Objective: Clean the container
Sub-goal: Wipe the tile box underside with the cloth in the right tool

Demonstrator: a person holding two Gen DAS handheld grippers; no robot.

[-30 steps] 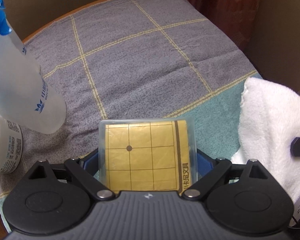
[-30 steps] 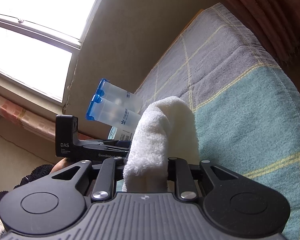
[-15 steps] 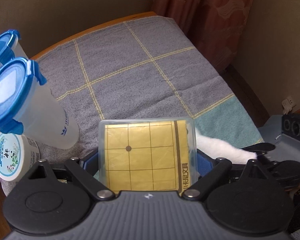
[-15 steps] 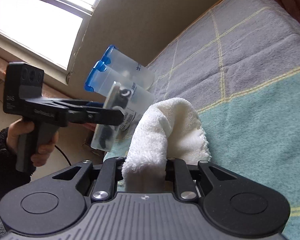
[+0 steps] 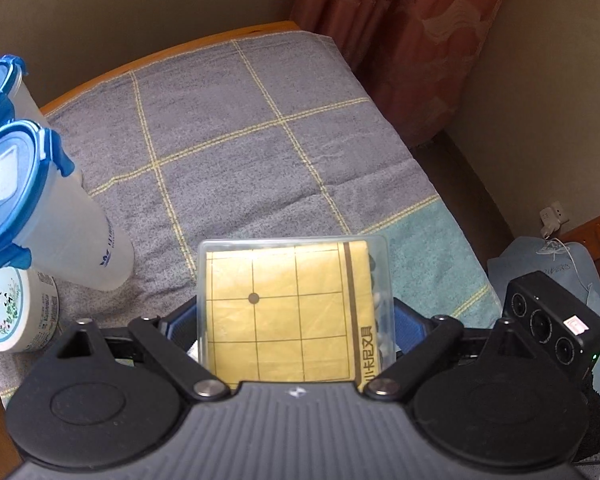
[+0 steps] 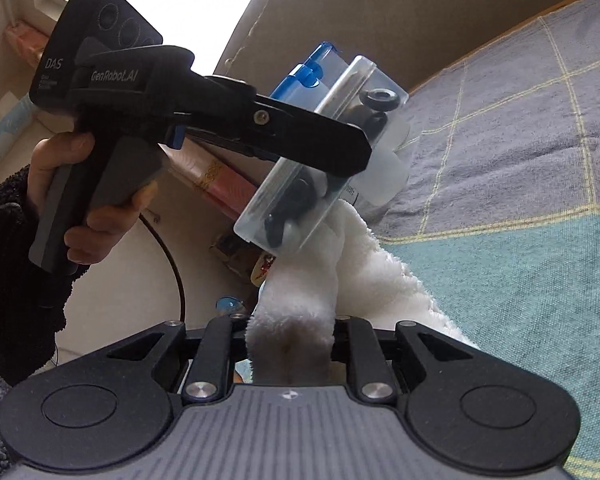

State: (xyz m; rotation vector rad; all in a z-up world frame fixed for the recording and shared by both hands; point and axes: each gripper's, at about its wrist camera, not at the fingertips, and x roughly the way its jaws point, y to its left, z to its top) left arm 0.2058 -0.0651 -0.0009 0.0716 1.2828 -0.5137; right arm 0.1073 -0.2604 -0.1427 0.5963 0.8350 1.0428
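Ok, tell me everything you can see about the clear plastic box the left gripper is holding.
The clear plastic box is flat and rectangular with rounded corners, see-through all over. Inside lies a folded yellow sheet printed with a black grid, one dot and a dark stripe, plus dark and pale round pieces at one side. The left gripper clamps it across its narrow sides, lifted off the blanket and tilted. The white towel, pinched in the right gripper, reaches its lower end and seems to touch it.
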